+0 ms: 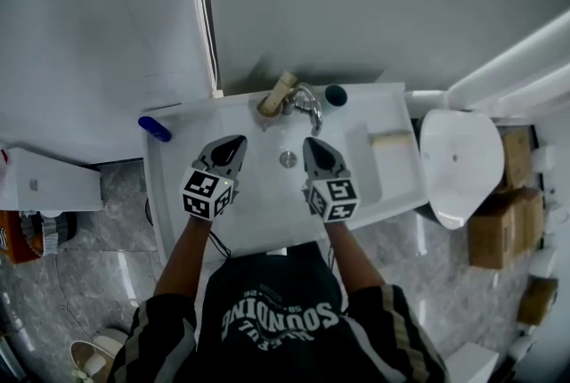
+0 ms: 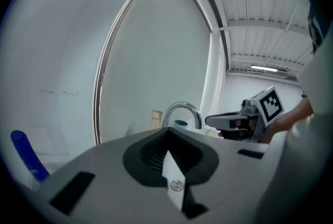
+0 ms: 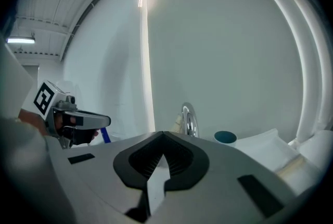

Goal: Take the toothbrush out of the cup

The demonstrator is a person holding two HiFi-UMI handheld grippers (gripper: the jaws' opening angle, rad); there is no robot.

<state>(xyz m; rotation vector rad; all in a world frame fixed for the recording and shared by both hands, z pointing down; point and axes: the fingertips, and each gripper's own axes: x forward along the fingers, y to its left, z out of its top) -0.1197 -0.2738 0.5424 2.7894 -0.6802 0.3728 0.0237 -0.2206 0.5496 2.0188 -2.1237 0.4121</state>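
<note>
Over the sink point(image 1: 178, 172), on the near side of the faucet point(image 1: 305, 105), we see both grippers side by side, pointing toward the faucet. We put the left gripper point(image 1: 231, 144) left of the faucet and nearer the person, jaws closed together with nothing between them. We put the right gripper point(image 1: 313, 144) slightly right of the faucet, also nearer the person, jaws shut tip to tip with nothing gripped. Between the two grippers, in front of the faucet, lies the drain point(image 1: 288, 158).

We see the cup point(image 1: 336, 94), dark teal, upright just right of the faucet on the back ledge, apart from both grippers. Just left of the faucet, close against it, leans a beige thing point(image 1: 278, 93). It is too small for us to tell whether it is the toothbrush. Well left of the faucet, at the sink's left edge, sits a blue thing point(image 1: 154, 128); the left gripper view shows it standing tilted. Right of the faucet, on the sink's flat right part, lies a pale block point(image 1: 392, 142). Further right of the faucet, beyond the sink, we see the toilet point(image 1: 459, 160), with cardboard boxes point(image 1: 499, 225) past it.
</note>
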